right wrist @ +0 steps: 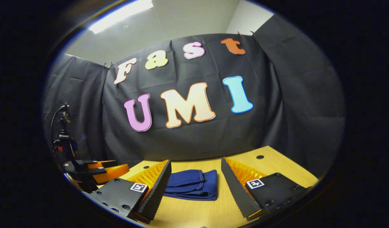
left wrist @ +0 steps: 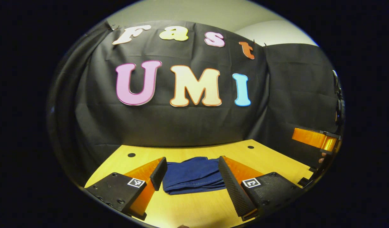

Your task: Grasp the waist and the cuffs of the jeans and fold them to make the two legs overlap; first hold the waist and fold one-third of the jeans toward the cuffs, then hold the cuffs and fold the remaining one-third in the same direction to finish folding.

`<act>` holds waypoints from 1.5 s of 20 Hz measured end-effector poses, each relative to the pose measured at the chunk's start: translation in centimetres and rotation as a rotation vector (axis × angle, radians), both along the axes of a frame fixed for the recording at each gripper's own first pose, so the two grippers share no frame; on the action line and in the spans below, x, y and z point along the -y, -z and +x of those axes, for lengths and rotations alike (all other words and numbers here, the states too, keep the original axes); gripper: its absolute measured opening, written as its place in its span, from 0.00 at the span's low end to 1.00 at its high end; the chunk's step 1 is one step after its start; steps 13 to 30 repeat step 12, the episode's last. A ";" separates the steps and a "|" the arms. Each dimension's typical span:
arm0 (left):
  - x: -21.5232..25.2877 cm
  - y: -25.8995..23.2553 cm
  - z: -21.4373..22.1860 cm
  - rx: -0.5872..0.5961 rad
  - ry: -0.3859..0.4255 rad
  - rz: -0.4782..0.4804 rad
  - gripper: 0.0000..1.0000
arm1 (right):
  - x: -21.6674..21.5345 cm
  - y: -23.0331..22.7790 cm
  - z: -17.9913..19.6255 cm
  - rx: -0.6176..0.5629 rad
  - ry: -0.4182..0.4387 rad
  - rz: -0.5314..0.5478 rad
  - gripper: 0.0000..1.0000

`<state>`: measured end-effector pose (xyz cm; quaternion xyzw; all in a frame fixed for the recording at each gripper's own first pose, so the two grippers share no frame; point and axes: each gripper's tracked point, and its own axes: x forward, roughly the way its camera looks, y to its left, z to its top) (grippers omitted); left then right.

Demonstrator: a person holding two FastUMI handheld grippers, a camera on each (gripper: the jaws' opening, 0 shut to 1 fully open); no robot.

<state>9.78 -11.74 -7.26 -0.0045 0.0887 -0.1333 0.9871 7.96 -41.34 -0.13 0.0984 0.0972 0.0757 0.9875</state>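
The jeans [left wrist: 194, 175] lie folded on the table [left wrist: 197, 209], apparently finished. I hold the left gripper [left wrist: 191, 177] and right gripper [right wrist: 194, 180] wide open, empty, and would lift clear without snagging.

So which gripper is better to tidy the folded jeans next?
Probably left. The jeans lie folded on the table, nearer the open left gripper. The right gripper, also open, sits a little farther back.
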 end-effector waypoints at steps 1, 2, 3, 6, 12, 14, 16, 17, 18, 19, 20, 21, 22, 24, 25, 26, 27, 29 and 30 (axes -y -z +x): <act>-0.8 -0.6 -0.9 0.013 -0.005 -0.002 0.95 | -0.3 -0.6 -0.8 0.016 0.001 -0.012 0.97; -1.4 -0.8 -1.7 0.015 -0.013 -0.001 0.95 | -1.0 -0.9 -1.6 0.024 -0.006 -0.020 0.97; -2.2 -1.1 -2.3 0.020 -0.021 0.001 0.95 | -1.5 -1.3 -2.3 0.035 -0.008 -0.034 0.97; -3.5 -2.2 -3.5 0.035 -0.037 -0.002 0.95 | -2.7 -2.0 -3.4 0.047 -0.010 -0.045 0.97; -5.1 -2.9 -4.8 0.042 -0.053 0.002 0.95 | -4.5 -3.2 -5.0 0.077 -0.029 -0.094 1.00; -5.1 -2.9 -4.8 0.042 -0.053 0.002 0.95 | -4.5 -3.2 -5.0 0.077 -0.029 -0.094 1.00; -5.1 -2.9 -4.8 0.042 -0.053 0.002 0.95 | -4.5 -3.2 -5.0 0.077 -0.029 -0.094 1.00; -5.1 -2.9 -4.8 0.042 -0.053 0.002 0.95 | -4.5 -3.2 -5.0 0.077 -0.029 -0.094 1.00; -5.1 -2.9 -4.8 0.042 -0.053 0.002 0.95 | -4.5 -3.2 -5.0 0.077 -0.029 -0.094 1.00; -5.1 -2.9 -4.8 0.042 -0.053 0.002 0.95 | -4.5 -3.2 -5.0 0.077 -0.029 -0.094 1.00; -5.1 -2.9 -4.8 0.042 -0.053 0.002 0.95 | -4.5 -3.2 -5.0 0.077 -0.029 -0.094 1.00; -5.1 -2.9 -4.8 0.042 -0.053 0.002 0.95 | -4.5 -3.2 -5.0 0.077 -0.029 -0.094 1.00; -5.1 -2.9 -4.8 0.042 -0.053 0.002 0.95 | -4.5 -3.2 -5.0 0.077 -0.029 -0.094 1.00; -5.1 -2.9 -4.8 0.042 -0.053 0.002 0.95 | -4.5 -3.2 -5.0 0.077 -0.029 -0.094 1.00; -5.1 -2.9 -4.8 0.042 -0.053 0.002 0.95 | -4.5 -3.2 -5.0 0.077 -0.029 -0.094 1.00; -5.1 -2.9 -4.8 0.042 -0.053 0.002 0.95 | -4.5 -3.2 -5.0 0.077 -0.029 -0.094 1.00; -5.1 -2.9 -4.8 0.042 -0.053 0.002 0.95 | -4.5 -3.2 -5.0 0.077 -0.029 -0.094 1.00; -5.1 -2.9 -4.8 0.042 -0.053 0.002 0.95 | -4.5 -3.2 -5.0 0.077 -0.029 -0.094 1.00; -5.1 -2.9 -4.8 0.042 -0.053 0.002 0.95 | -4.5 -3.2 -5.0 0.077 -0.029 -0.094 1.00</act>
